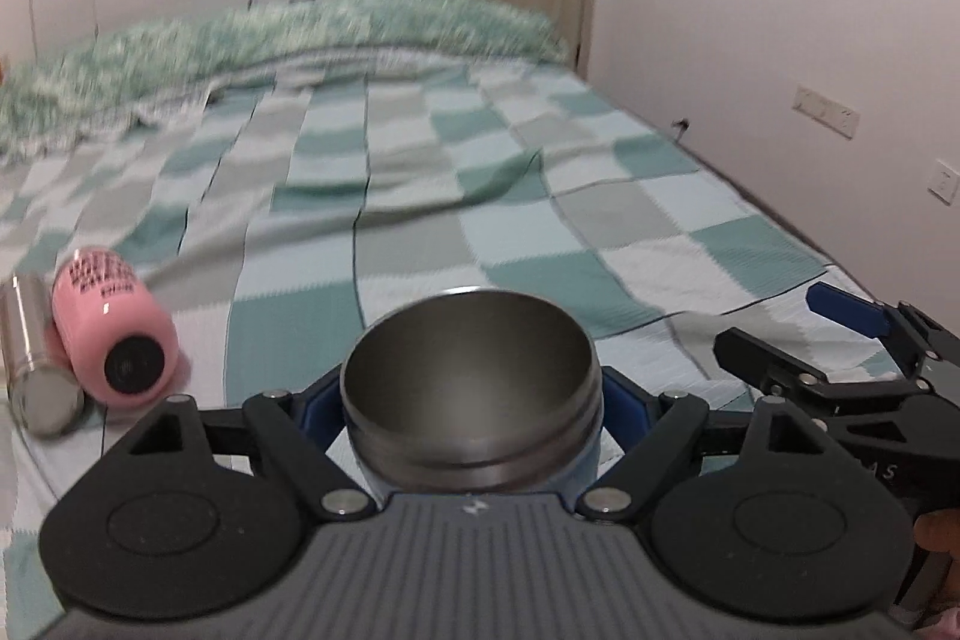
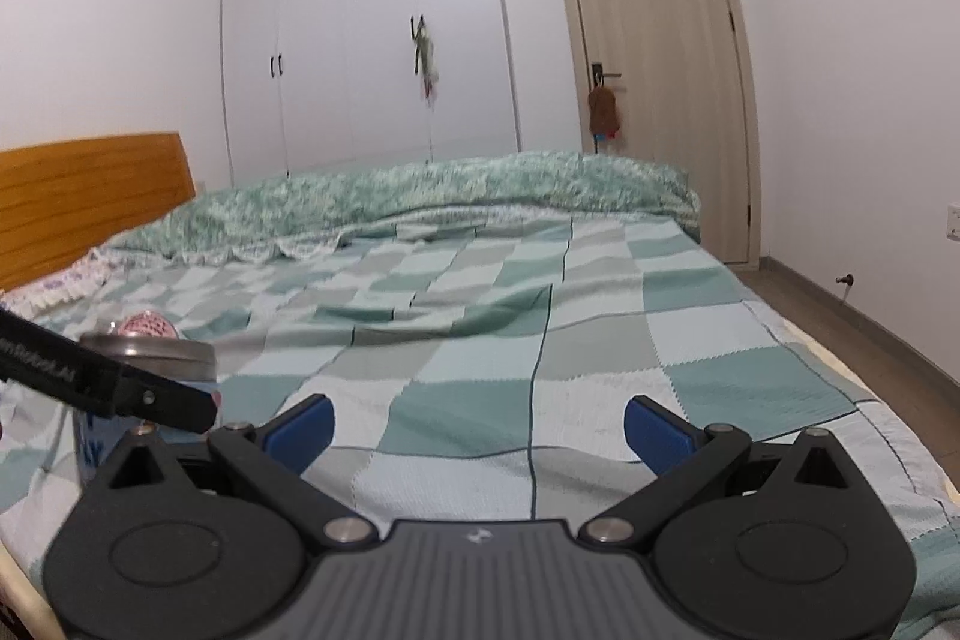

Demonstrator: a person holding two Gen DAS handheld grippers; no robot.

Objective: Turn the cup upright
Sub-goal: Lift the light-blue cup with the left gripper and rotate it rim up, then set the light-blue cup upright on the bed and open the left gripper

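Note:
A steel cup [image 1: 471, 388] with a pale blue body stands upright with its open mouth up, held between the blue pads of my left gripper [image 1: 471, 409], which is shut on it. The same cup [image 2: 150, 358] shows at the left of the right wrist view, partly behind the left gripper's black finger [image 2: 108, 388]. My right gripper [image 2: 477, 427] is open and empty over the checked bedspread, to the right of the cup. It also shows at the right edge of the left wrist view [image 1: 840, 334].
A pink bottle [image 1: 111, 328] and a steel bottle [image 1: 36, 358] lie on their sides on the bed at the left. A checked green and white bedspread [image 1: 480, 196] covers the bed, with a rumpled quilt [image 2: 450, 190] at the far side. A wooden headboard [image 2: 90, 196] stands at the left.

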